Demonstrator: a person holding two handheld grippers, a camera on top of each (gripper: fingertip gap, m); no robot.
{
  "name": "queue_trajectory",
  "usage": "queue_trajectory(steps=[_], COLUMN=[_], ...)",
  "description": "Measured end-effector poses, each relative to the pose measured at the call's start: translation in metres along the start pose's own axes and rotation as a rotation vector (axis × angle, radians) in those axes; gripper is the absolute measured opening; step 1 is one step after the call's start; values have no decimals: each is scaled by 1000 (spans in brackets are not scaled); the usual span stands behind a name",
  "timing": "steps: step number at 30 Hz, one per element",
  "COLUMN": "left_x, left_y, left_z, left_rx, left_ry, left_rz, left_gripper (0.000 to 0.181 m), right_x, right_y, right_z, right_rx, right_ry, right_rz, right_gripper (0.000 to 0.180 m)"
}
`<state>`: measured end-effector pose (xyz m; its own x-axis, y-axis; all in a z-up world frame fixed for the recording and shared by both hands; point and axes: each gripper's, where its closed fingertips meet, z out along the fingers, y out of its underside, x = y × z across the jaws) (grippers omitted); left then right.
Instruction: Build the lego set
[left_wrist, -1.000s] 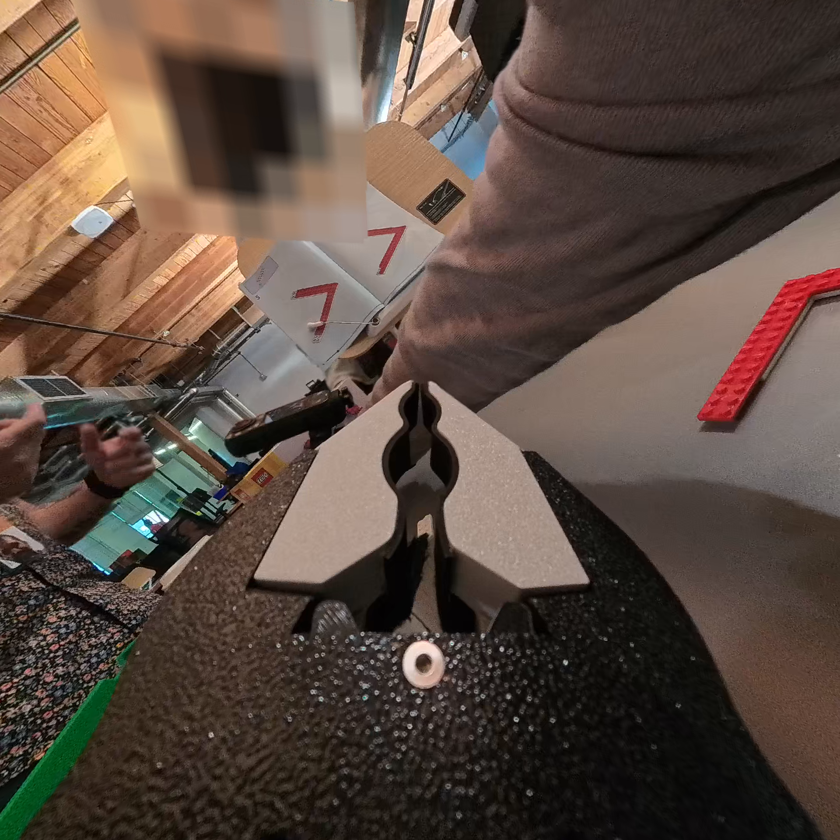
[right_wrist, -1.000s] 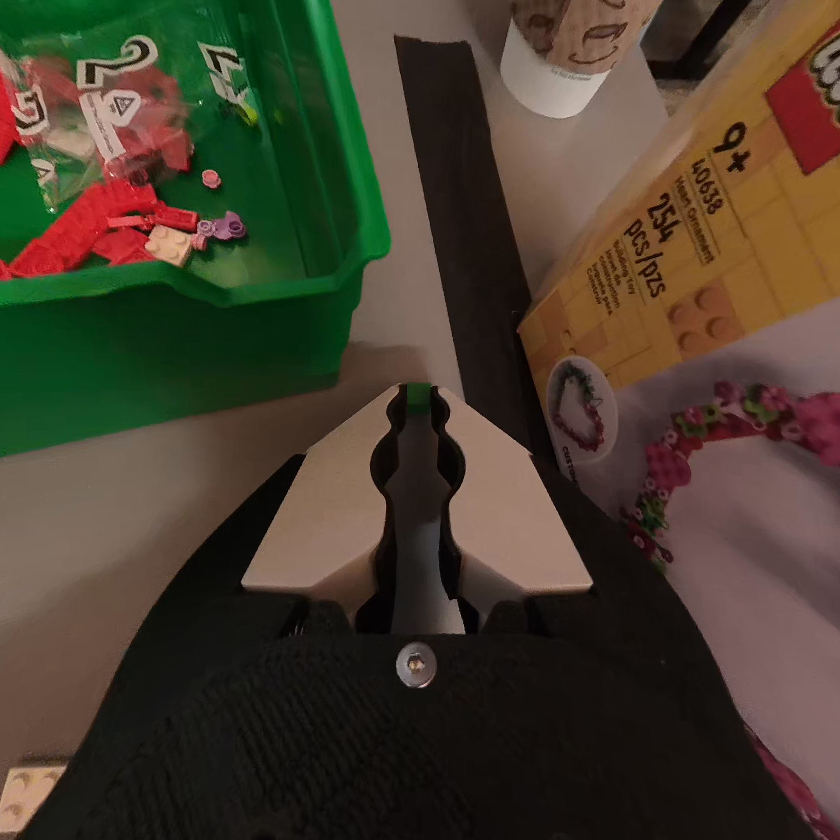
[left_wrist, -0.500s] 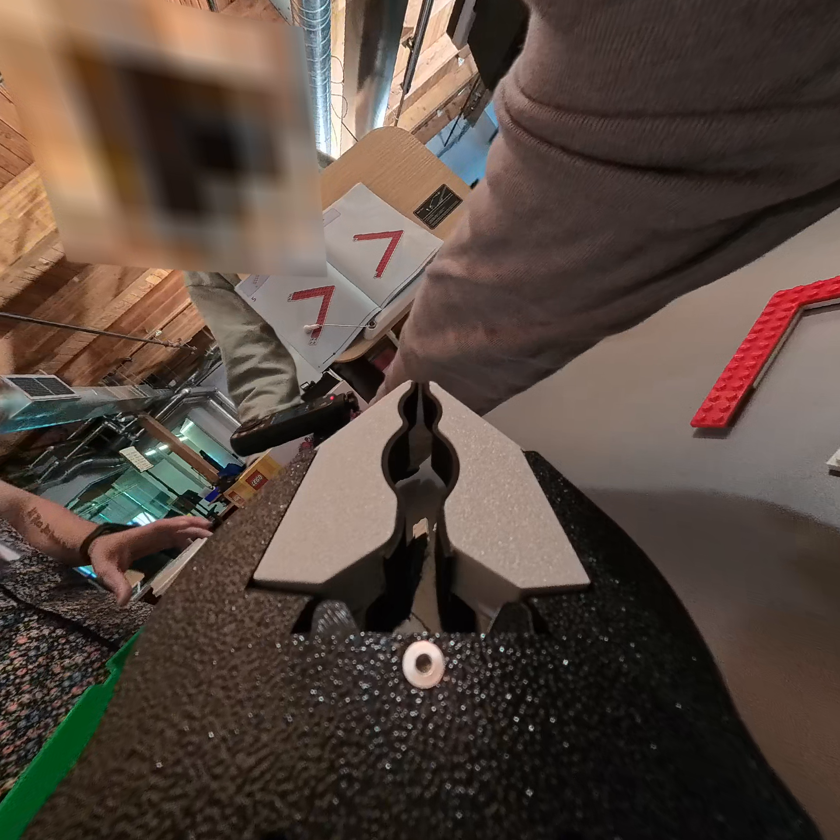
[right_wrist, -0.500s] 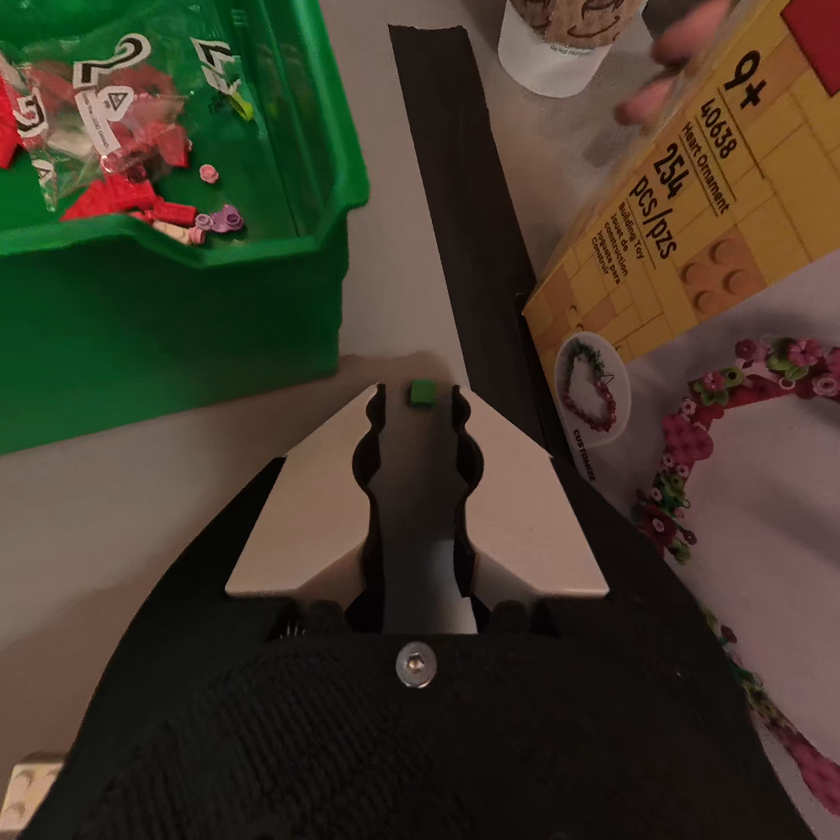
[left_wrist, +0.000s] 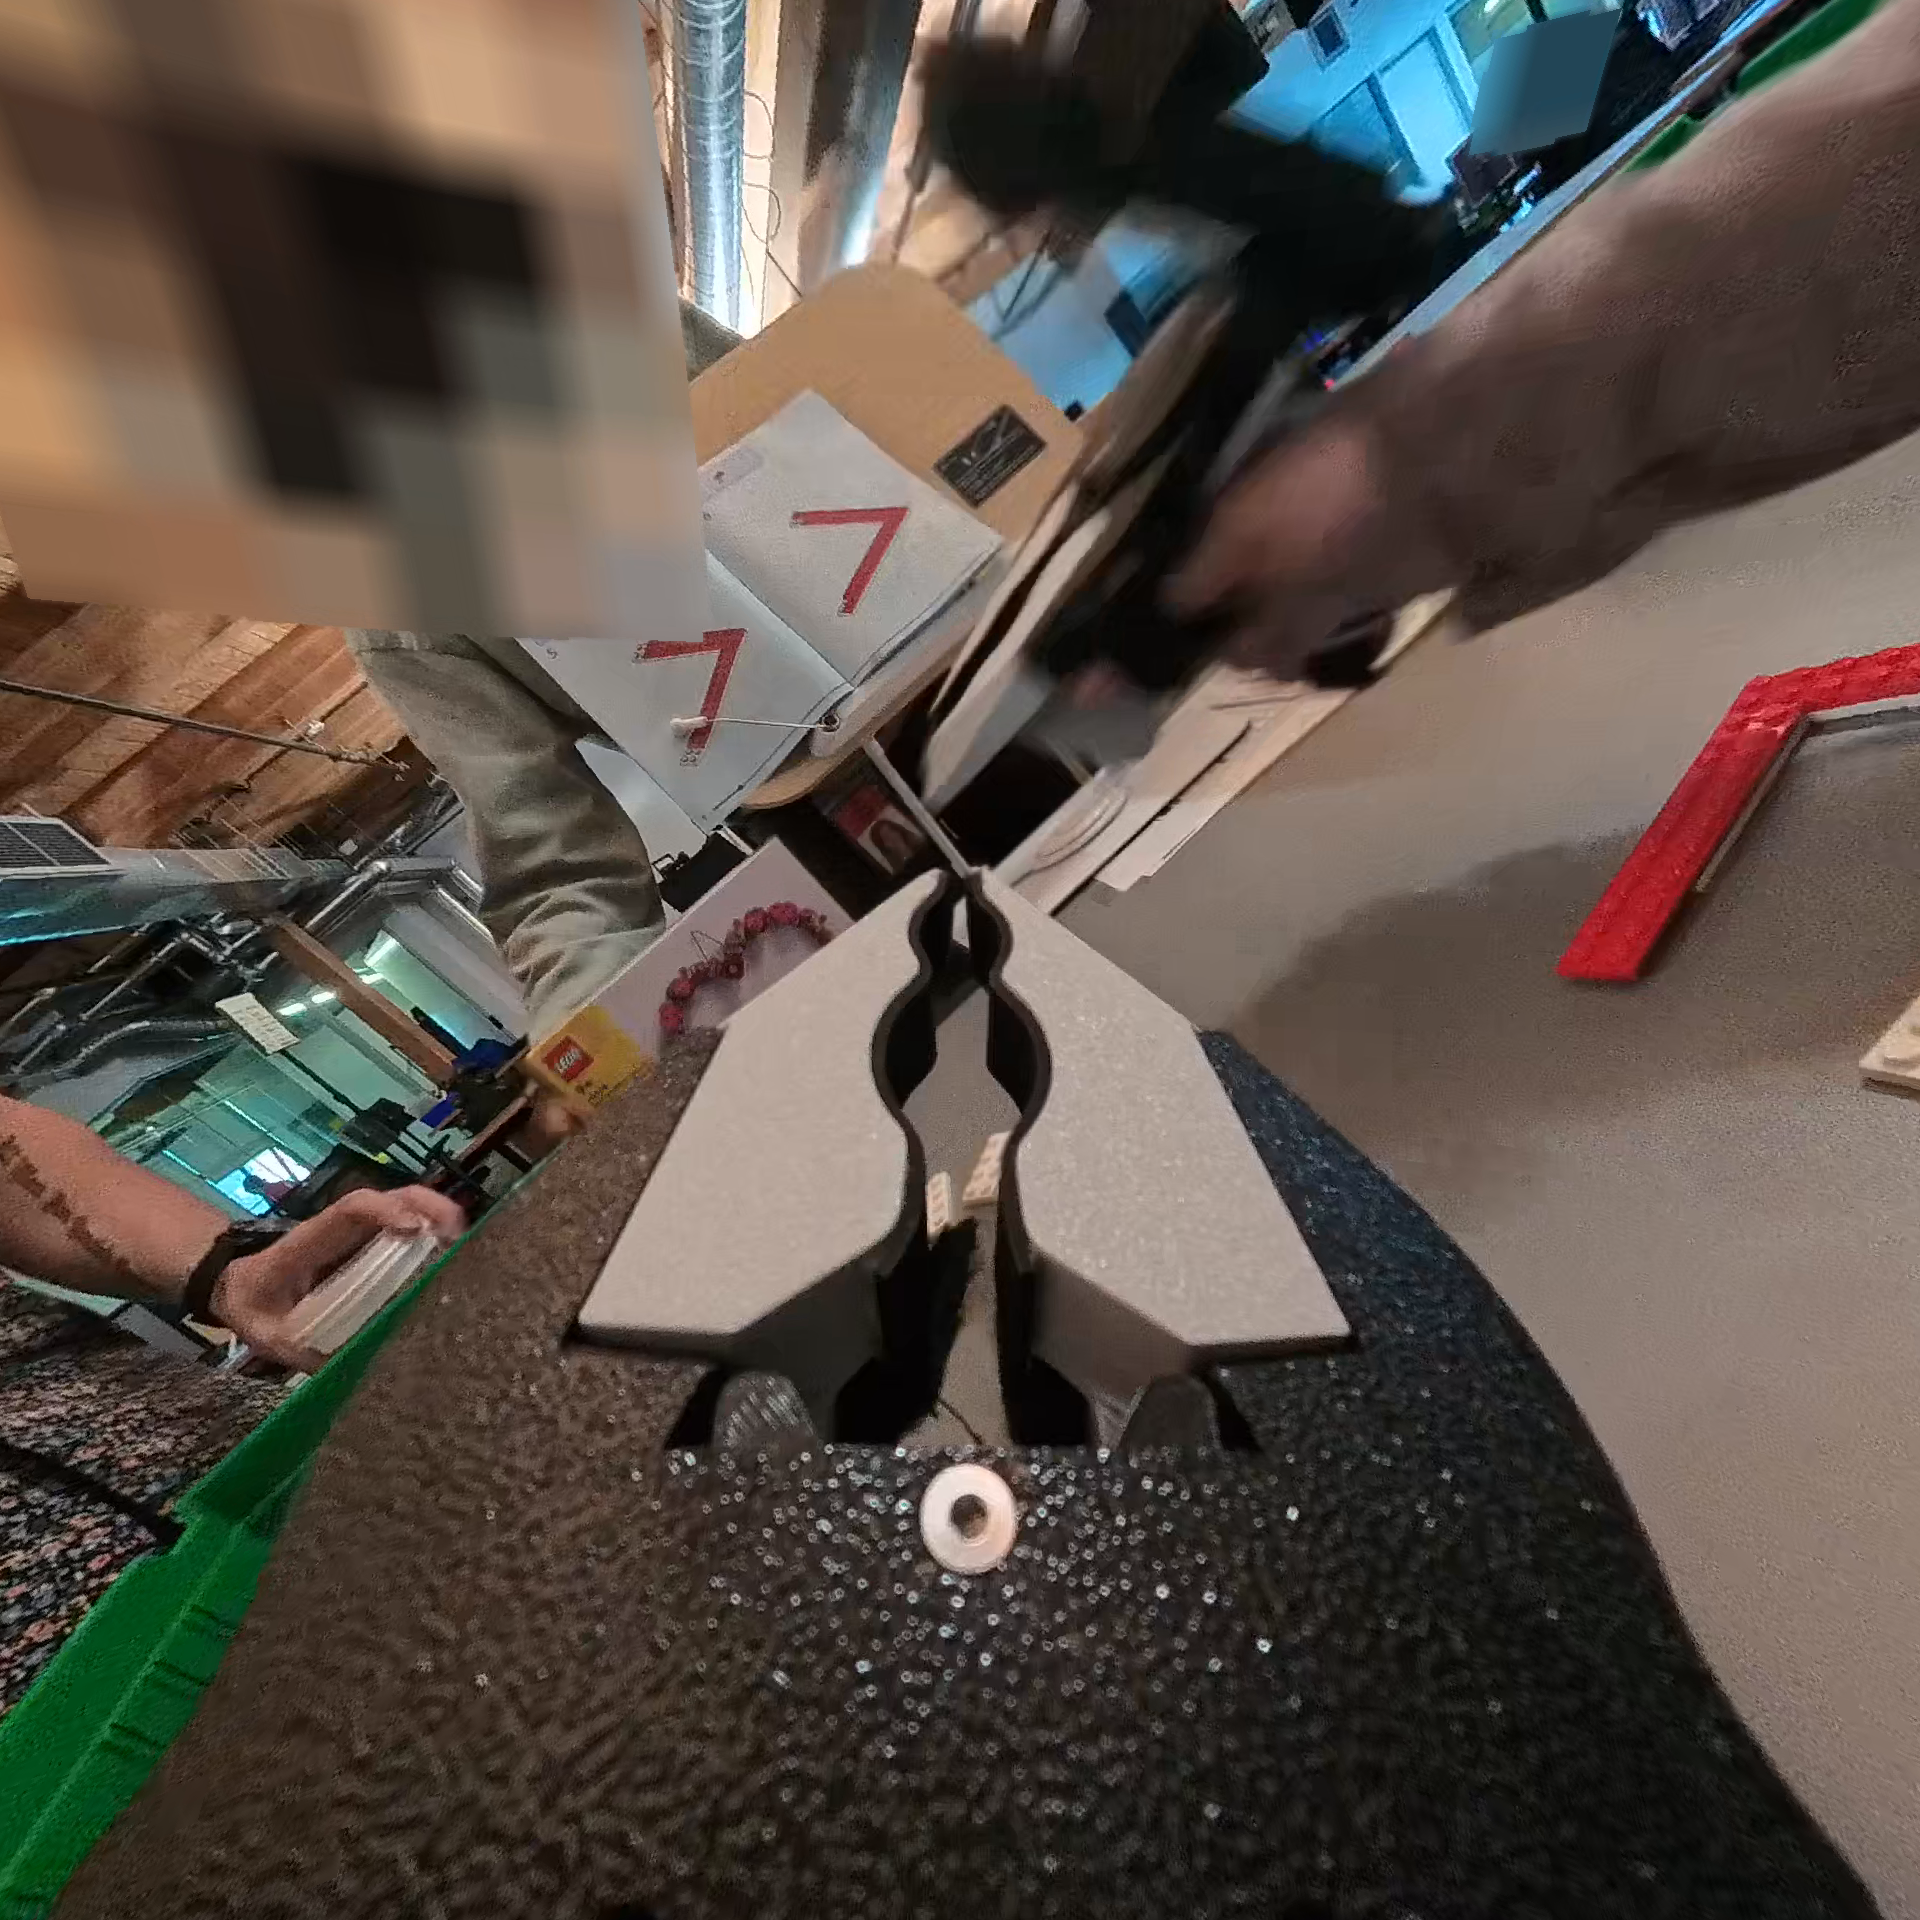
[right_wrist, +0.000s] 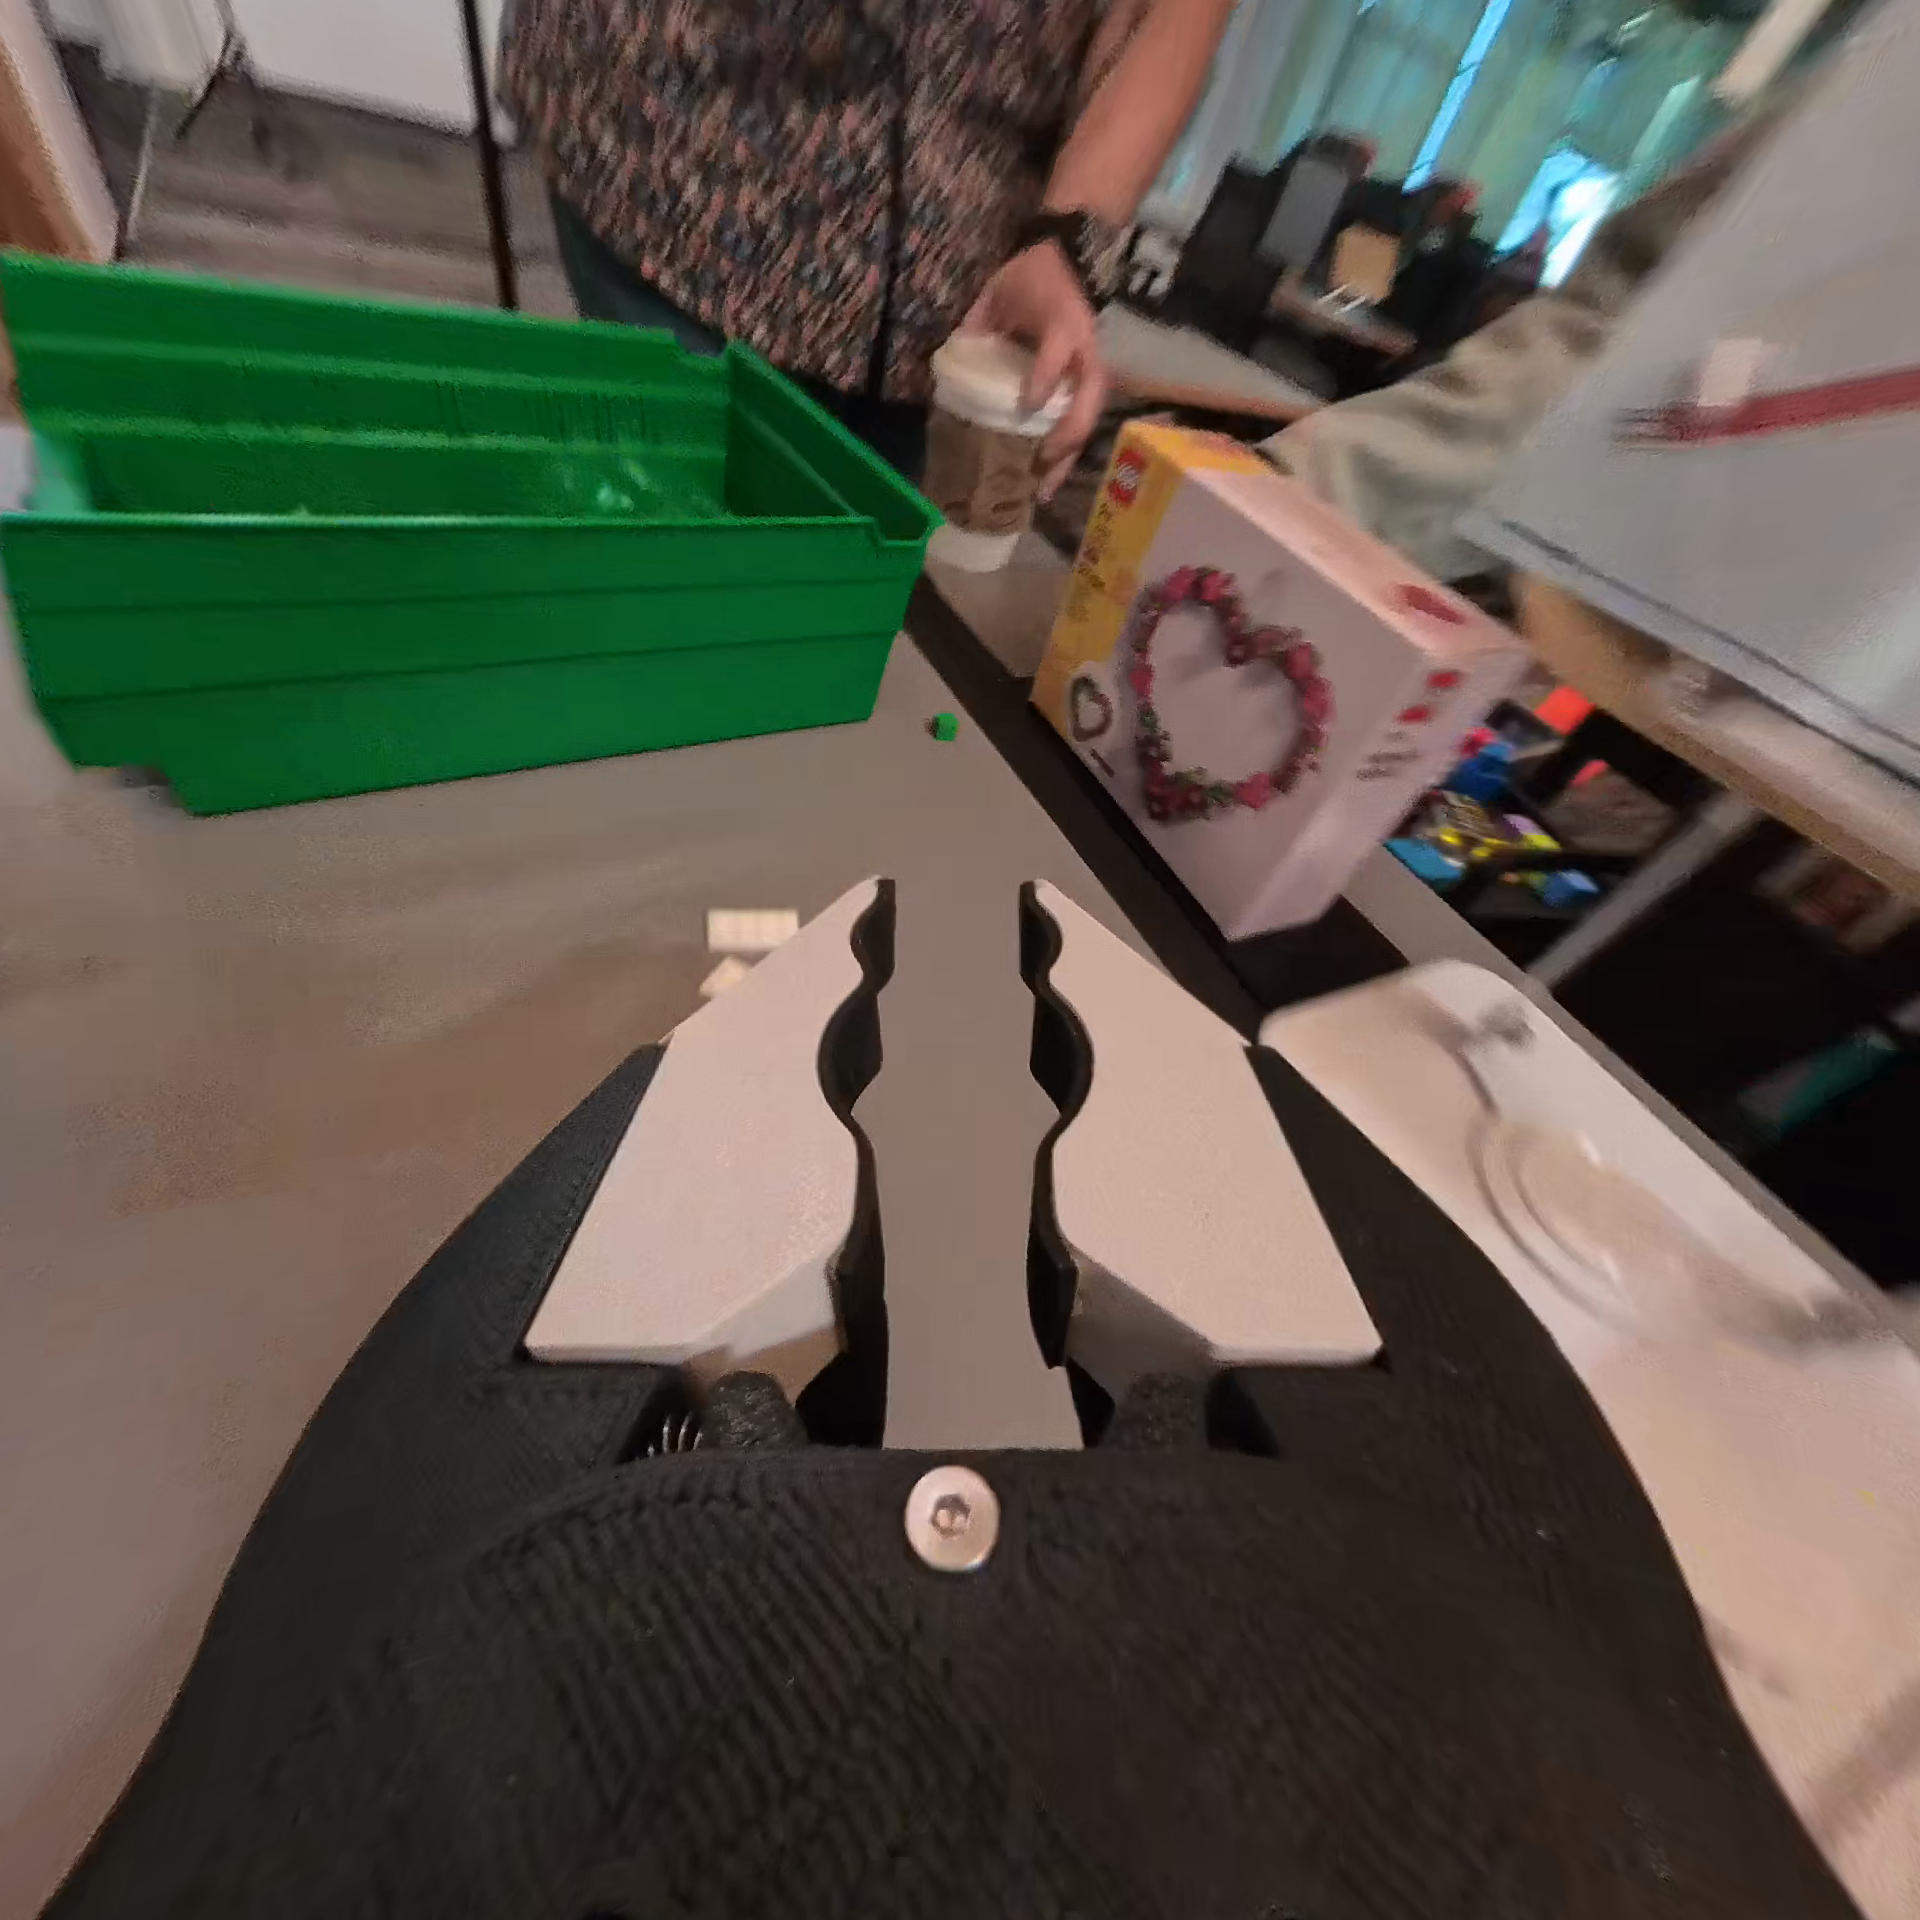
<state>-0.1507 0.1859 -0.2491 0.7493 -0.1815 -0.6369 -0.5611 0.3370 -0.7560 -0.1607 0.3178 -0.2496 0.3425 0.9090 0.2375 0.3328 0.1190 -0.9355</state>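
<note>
While my right gripper (right_wrist: 954, 902) hangs open and empty, a small green piece (right_wrist: 943, 726) sits loose beside the green bin (right_wrist: 447, 665), my left gripper (left_wrist: 961, 902) nearly shut on nothing.

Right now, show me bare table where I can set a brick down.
Bare grey table lies before the green plastic bin, left of the open right gripper. Crowded: small white bricks by its tip, white heart-picture box on the right.

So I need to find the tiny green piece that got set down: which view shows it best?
The right wrist view: the tiny green piece lies alone on the grey table, between the green bin and the set's box, well ahead of the open right gripper. The left wrist view does not show it.
</note>
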Motion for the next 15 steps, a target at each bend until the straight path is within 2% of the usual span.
queue_trajectory(steps=[4, 7, 11, 15], left_x=[3, 7, 10, 14], left_y=[-1, -4, -9, -5], left_z=[0, 0, 1, 5], left_rx=[4, 17, 27, 5], left_ry=[24, 49, 61, 78], left_rz=[-52, -123, -162, -178], left_gripper=[0, 0, 1, 2], right_x=[2, 1, 5, 15], right_y=[20, 43, 66, 72], right_z=[-121, -188, -233, -250], right_rx=[120, 214, 251, 252], right_ry=[175, 288, 401, 489], right_rz=[95, 164, 169, 111], right_gripper=[20, 17, 17, 16])
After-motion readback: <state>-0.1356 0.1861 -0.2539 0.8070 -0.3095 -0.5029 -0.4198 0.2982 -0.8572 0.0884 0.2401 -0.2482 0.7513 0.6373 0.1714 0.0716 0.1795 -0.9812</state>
